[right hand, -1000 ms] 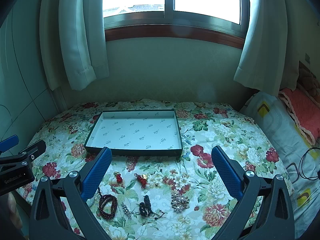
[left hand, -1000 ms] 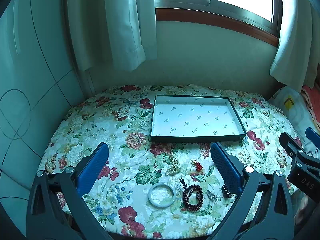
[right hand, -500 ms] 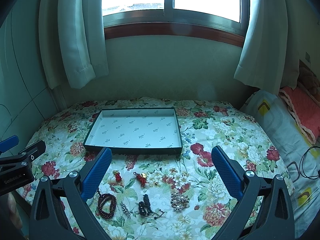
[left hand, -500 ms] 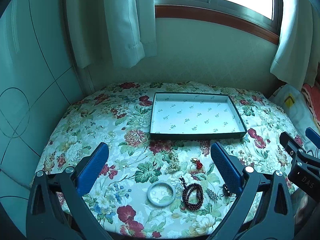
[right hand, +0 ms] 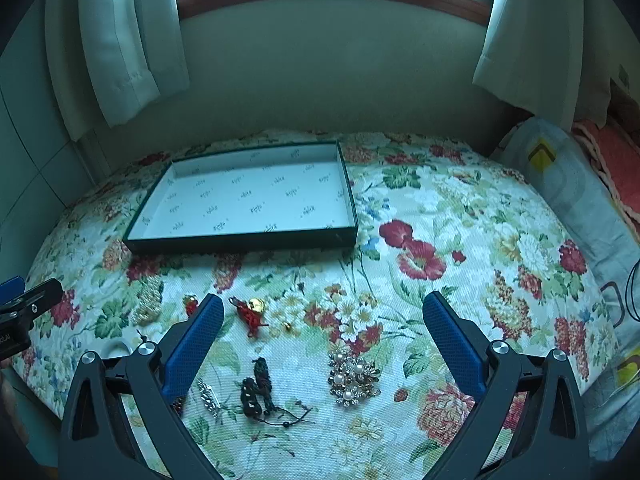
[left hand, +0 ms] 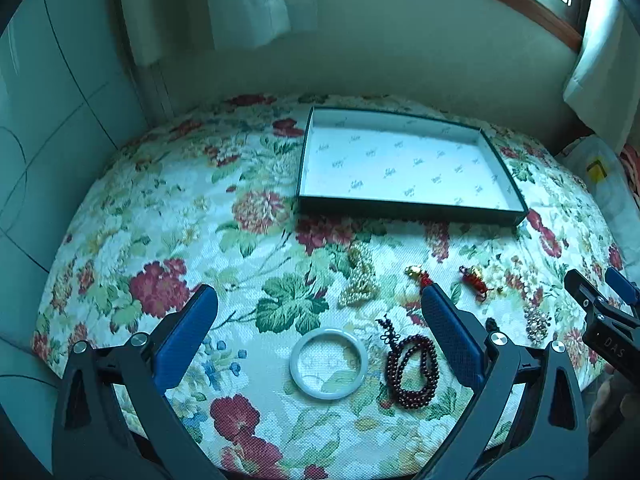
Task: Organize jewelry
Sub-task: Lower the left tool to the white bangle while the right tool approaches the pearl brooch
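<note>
A shallow dark-rimmed tray (left hand: 408,213) with a white lining lies empty at the back of the flowered table; it also shows in the right wrist view (right hand: 240,242). My left gripper (left hand: 318,310) is open and empty above a white bangle (left hand: 329,363) and a dark red bead bracelet (left hand: 412,372). A pearl piece (left hand: 360,278) and red charms (left hand: 472,280) lie just beyond. My right gripper (right hand: 322,318) is open and empty above a pearl brooch (right hand: 354,376), a black cord piece (right hand: 258,390) and a red charm with a gold bell (right hand: 250,312).
The table has a flowered cloth (right hand: 460,216) and stands against a wall under a window with curtains (right hand: 116,40). A pillow (right hand: 576,184) lies at the right. The other gripper's tip shows at the right edge of the left view (left hand: 600,316).
Both grippers have tilted down and moved closer to the table, so the jewelry looks larger. The jaws stay open and nothing has been picked up.
</note>
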Demonstrator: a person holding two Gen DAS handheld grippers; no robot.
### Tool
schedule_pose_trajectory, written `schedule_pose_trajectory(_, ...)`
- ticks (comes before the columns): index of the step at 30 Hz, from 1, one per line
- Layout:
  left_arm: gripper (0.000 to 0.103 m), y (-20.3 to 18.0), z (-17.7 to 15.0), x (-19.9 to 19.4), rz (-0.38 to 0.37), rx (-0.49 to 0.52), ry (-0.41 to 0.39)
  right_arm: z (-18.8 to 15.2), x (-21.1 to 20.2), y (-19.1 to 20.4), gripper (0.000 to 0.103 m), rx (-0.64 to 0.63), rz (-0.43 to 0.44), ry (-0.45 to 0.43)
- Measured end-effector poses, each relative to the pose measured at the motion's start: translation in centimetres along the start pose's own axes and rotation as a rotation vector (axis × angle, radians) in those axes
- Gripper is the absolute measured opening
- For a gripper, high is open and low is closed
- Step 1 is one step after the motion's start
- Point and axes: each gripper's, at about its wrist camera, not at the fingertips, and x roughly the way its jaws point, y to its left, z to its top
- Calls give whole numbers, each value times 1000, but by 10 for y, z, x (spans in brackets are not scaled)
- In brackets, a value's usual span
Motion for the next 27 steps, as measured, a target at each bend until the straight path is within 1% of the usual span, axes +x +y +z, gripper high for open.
schedule_pose_trajectory(1,101,2,-6,11,5,-4,26,-5,8,-2,99,3,0,24)
schedule_pose_trajectory(6,101,5,-24,38,7,6,90,-30,37,-12,99,2,-5,111)
schedule_pose_trajectory(10,101,5,-33,52,8,13,117,-42,45,-17,98,10,12,136)
schedule_pose_trajectory(13,100,7,-38,59,0,6,135,-46,46,-16,98,4,23,138)
schedule_pose_trajectory(16,87,8,-43,64,0,0,149,-46,50,-15,96,-4,32,144)
schedule_pose_trajectory(17,82,9,-44,66,-1,-4,156,-46,51,-15,89,-5,35,149)
schedule_pose_trajectory(18,81,10,-45,68,-4,-8,162,-46,52,-15,83,-3,41,154)
schedule_pose_trajectory(19,81,11,-46,69,-8,-11,166,-47,53,-15,73,2,45,160)
schedule_pose_trajectory(20,81,11,-47,69,-10,-11,166,-46,55,-16,71,5,48,164)
schedule_pose_trajectory(22,81,11,-48,68,-8,-9,162,-46,56,-16,70,2,46,168)
schedule_pose_trajectory(23,81,11,-48,68,-11,-7,160,-46,57,-16,66,2,46,171)
schedule_pose_trajectory(27,81,9,-48,68,-10,2,160,-46,62,-19,55,13,41,182)
